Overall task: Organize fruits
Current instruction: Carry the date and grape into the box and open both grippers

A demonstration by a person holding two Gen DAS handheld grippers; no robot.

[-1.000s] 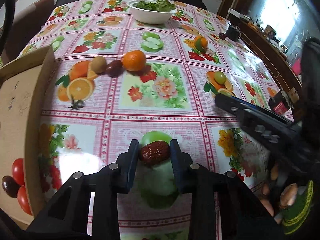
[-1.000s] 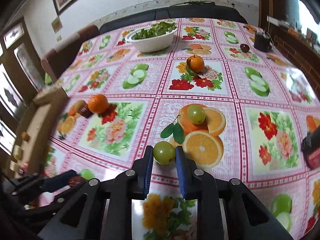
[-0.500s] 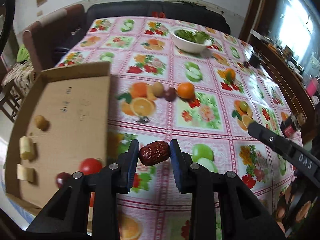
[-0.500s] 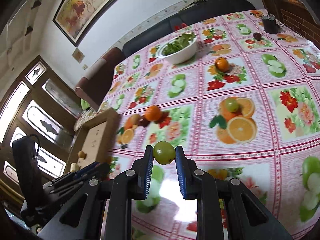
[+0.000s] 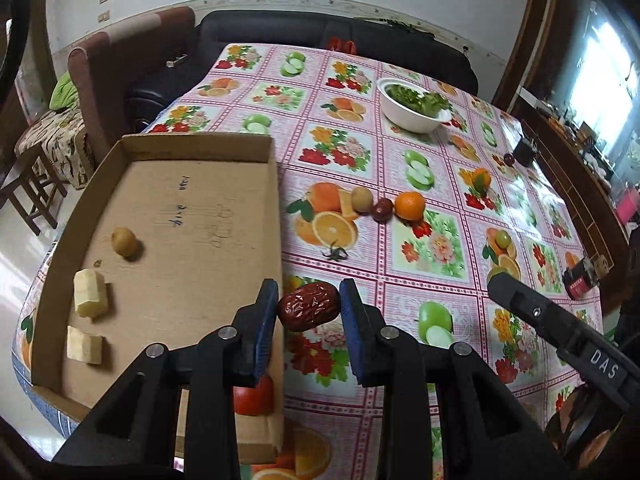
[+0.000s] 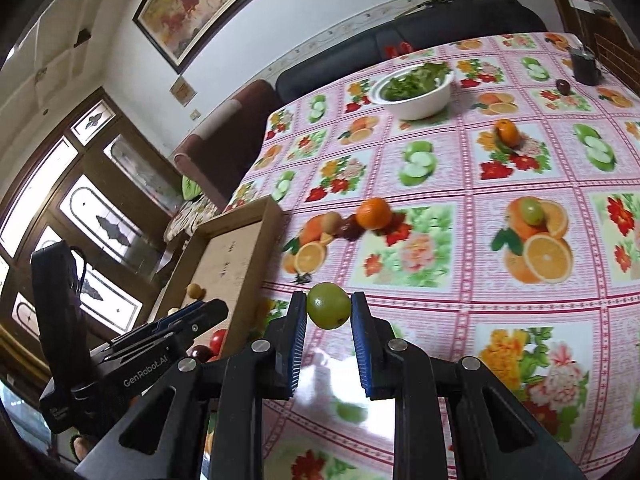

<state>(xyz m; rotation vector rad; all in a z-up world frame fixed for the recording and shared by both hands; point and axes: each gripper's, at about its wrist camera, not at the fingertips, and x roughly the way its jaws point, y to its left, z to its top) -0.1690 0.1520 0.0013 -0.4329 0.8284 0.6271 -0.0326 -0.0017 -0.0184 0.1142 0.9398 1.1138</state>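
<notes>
Fruits are riding in both my grippers: the left gripper (image 5: 309,307) is clamping a red date (image 5: 309,307) beside the cardboard tray's (image 5: 208,148) edge, while the right gripper (image 6: 329,306) is pinching a green grape (image 6: 329,306) above the tablecloth (image 6: 460,184).

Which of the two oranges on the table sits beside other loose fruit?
The nearer orange, touching a dark red fruit next to a brownish one. The farther orange stands alone.

Table (image 5: 360,152) under fruit-print cloth. Cardboard box (image 5: 200,144) at left edge. Right of box: brown fruit (image 5: 362,199), dark fruit (image 5: 383,209), orange (image 5: 409,205) in row. Far beyond box: white bowl (image 5: 408,114) of greens.
</notes>
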